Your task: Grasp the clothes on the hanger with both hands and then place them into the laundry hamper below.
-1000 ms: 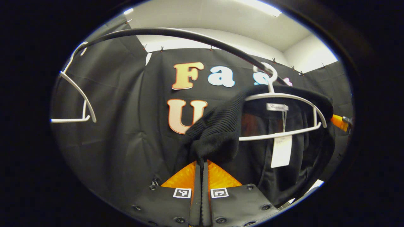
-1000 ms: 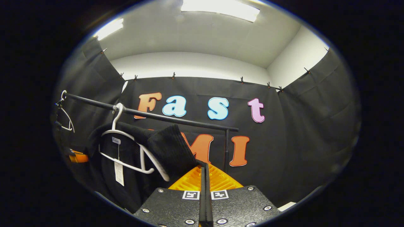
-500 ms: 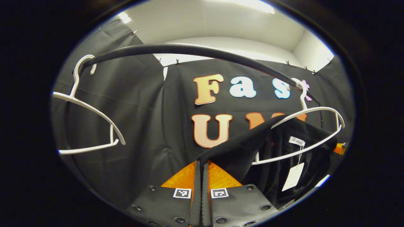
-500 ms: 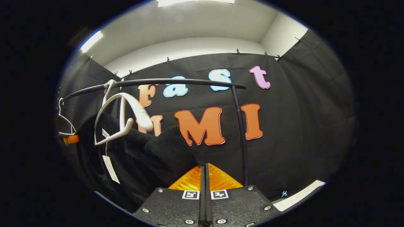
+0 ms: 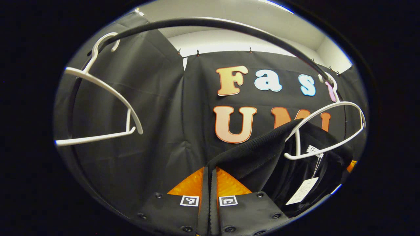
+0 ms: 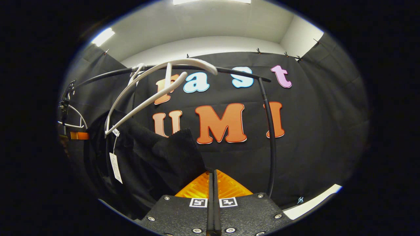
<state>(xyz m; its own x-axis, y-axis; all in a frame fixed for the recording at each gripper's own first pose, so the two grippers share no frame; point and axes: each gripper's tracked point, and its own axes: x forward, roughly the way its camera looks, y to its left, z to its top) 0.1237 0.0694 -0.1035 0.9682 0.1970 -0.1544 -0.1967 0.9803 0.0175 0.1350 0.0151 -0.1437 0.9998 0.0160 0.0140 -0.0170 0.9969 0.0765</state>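
Black knit top (image 5: 259,157) now off white hanger (image 5: 328,131), which swings bare on rail (image 5: 210,24). Left hand-held gripper (image 5: 210,172) and right hand-held gripper (image 6: 212,175) both clamped on fabric. Top hangs between them, below rail. Guess next: lower into hamper.

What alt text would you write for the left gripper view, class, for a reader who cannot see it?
The left gripper, fingers closed, pinches the ribbed edge of a black garment that has slid below its white hanger, which hangs on a black rail. A second, bare white hanger hangs at left.
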